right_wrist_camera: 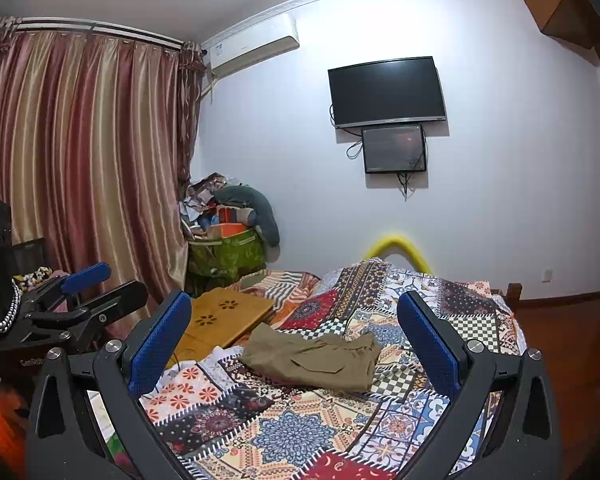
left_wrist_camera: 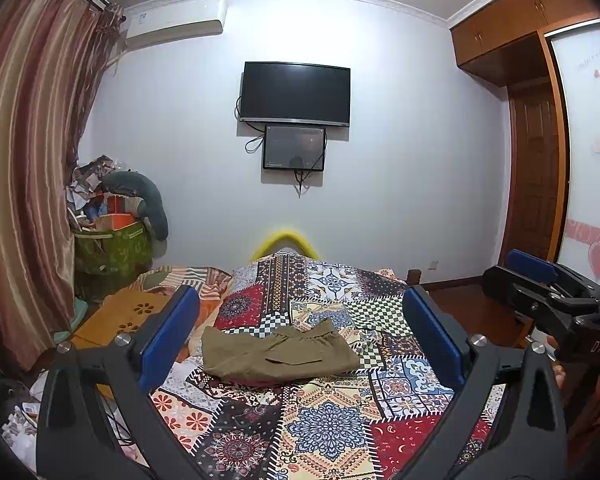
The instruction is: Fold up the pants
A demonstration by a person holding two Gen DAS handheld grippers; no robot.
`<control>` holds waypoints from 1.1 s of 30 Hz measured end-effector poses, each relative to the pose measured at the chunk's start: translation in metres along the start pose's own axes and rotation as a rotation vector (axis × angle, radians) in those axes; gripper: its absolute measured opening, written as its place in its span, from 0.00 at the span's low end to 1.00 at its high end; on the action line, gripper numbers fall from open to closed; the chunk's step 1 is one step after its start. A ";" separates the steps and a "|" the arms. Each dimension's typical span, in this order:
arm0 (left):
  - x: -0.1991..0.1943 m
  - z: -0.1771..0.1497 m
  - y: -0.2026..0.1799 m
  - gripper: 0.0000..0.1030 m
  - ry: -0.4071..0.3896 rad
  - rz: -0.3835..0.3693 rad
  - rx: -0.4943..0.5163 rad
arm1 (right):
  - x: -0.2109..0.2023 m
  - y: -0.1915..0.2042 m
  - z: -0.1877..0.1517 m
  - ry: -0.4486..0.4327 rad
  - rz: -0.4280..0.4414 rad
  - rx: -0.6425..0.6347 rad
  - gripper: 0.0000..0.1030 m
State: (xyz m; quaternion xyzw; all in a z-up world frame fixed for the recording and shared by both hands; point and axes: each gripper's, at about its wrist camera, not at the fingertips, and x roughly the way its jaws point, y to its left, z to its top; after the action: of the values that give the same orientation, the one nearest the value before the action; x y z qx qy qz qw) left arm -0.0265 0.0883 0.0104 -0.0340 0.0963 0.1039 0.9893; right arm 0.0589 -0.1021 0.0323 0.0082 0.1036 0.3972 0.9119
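Note:
The olive-brown pants [left_wrist_camera: 278,354] lie folded in a compact rectangle on the patchwork bedspread [left_wrist_camera: 324,428], a pocket slit facing up. They also show in the right wrist view [right_wrist_camera: 314,358]. My left gripper [left_wrist_camera: 300,338] is open and empty, raised above the bed and short of the pants. My right gripper [right_wrist_camera: 294,338] is open and empty too, held back from the pants. Each gripper shows in the other's view: the right one [left_wrist_camera: 540,280] at the right edge, the left one [right_wrist_camera: 88,288] at the left edge.
A wooden lap tray [right_wrist_camera: 220,316] lies on the bed left of the pants. A green bag heaped with clutter [left_wrist_camera: 112,236] stands by the striped curtain [left_wrist_camera: 24,160]. A TV [left_wrist_camera: 296,94] hangs on the far wall. A wooden wardrobe [left_wrist_camera: 536,152] is at right.

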 end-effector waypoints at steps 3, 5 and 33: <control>0.000 0.001 0.000 0.99 0.001 -0.003 0.000 | 0.000 0.000 0.001 0.000 -0.001 0.001 1.00; 0.000 0.001 -0.001 0.99 0.001 -0.003 0.001 | 0.001 0.000 0.001 0.000 -0.001 0.003 1.00; 0.004 0.001 -0.002 0.99 0.014 -0.026 0.006 | -0.001 -0.001 0.001 -0.005 -0.005 0.014 1.00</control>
State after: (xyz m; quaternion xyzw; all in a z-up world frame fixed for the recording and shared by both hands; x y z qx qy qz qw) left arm -0.0216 0.0871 0.0110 -0.0329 0.1029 0.0907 0.9900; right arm 0.0592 -0.1041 0.0333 0.0152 0.1043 0.3941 0.9130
